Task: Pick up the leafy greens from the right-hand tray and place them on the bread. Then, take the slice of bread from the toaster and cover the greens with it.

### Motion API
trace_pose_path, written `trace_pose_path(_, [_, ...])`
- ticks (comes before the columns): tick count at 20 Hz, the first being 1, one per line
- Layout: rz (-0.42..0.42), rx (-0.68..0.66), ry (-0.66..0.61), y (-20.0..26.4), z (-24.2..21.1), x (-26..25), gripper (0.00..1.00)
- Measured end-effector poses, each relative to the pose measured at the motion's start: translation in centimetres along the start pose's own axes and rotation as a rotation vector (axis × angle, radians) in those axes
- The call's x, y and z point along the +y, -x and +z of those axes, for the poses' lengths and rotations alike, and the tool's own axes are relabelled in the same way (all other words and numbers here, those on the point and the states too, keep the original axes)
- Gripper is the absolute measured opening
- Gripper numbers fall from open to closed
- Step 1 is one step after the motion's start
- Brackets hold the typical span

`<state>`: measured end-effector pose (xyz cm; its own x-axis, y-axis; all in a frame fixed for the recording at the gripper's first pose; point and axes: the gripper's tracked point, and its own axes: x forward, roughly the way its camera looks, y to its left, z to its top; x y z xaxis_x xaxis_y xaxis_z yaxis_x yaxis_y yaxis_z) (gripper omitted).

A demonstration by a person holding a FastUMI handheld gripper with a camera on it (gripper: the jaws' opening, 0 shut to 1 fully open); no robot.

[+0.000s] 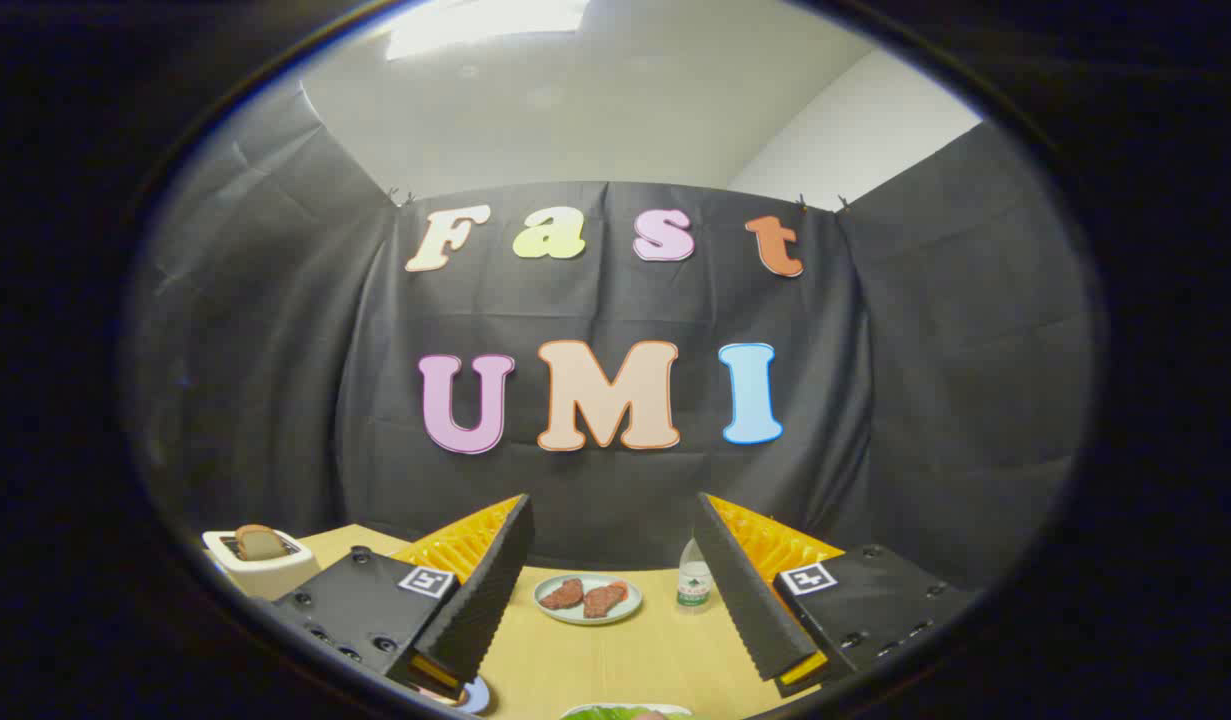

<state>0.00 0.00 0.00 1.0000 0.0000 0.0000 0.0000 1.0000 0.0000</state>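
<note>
Gripper (612, 590) wide open, holds nothing. Leafy greens (615, 713) just below fingers: prob. light, limp, tear-prone; pinch bunched centre. Toaster (260, 562) w/ bread (259, 541) left of fingers.

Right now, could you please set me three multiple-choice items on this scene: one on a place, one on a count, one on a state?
1. Where is the bread slice?
A. in the toaster
B. on the plate
C. between the fingers

2. How many meat pieces lie on the plate?
A. one
B. two
C. four

3. How is the gripper?
A. shut on the bottle
B. shut on nothing
C. open

Key: 1 A, the slice sticks up from the toaster; 2 B, two brown pieces lie side by side; 3 C, its fingers stand wide apart, holding nothing.
</note>
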Motion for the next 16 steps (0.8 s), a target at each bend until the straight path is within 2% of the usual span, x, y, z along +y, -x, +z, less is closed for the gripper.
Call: trace_pose_path(16, [0.035, 0.001, -0.009, 0.4, 0.3, -1.8, 1.0])
